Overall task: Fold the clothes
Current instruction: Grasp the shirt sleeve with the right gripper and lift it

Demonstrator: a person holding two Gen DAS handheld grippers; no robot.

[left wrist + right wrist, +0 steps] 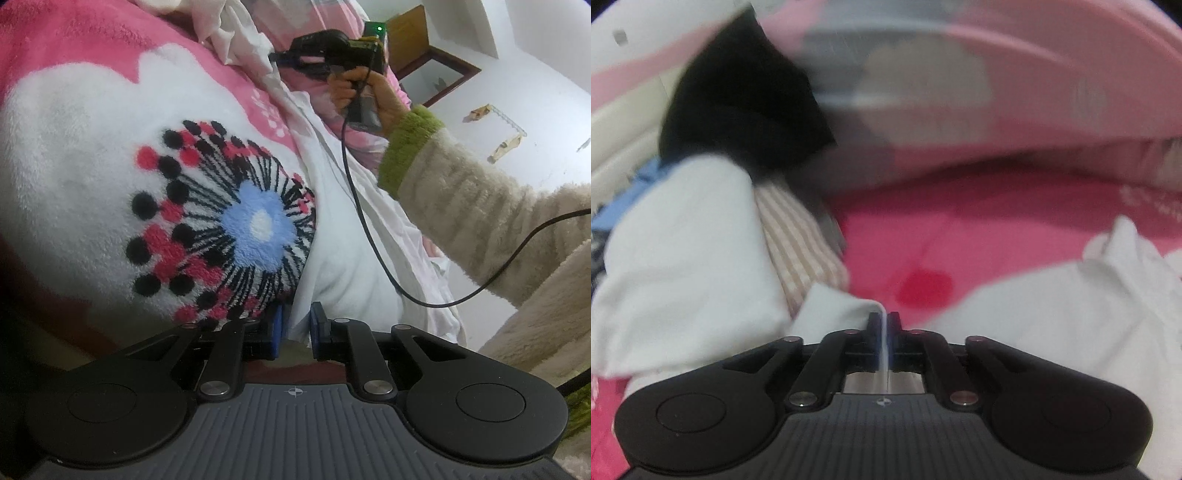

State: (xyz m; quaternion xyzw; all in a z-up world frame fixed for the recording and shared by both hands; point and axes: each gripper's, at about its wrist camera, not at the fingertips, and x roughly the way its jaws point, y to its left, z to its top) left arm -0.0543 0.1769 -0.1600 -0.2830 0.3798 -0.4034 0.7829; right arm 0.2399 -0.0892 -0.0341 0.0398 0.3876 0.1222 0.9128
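A white garment (351, 258) stretches over the bed from my right gripper (277, 57), far up in the left wrist view, down to my left gripper (296, 328). The left gripper's blue pads (277, 328) stand a narrow gap apart, and the garment's edge runs into that gap. In the right wrist view my right gripper (884, 321) is shut on a thin white fabric edge (842, 306). More white cloth (1071, 317) lies to its right.
A pink and white fleece blanket (92, 147) with a flower print (258, 225) covers the bed. A hand (373, 96) and a beige sleeve (469, 210) hold the right gripper, trailing a black cable (351, 184). White (683, 240), striped (801, 243), black (738, 96) and blue (624, 199) clothes pile up left.
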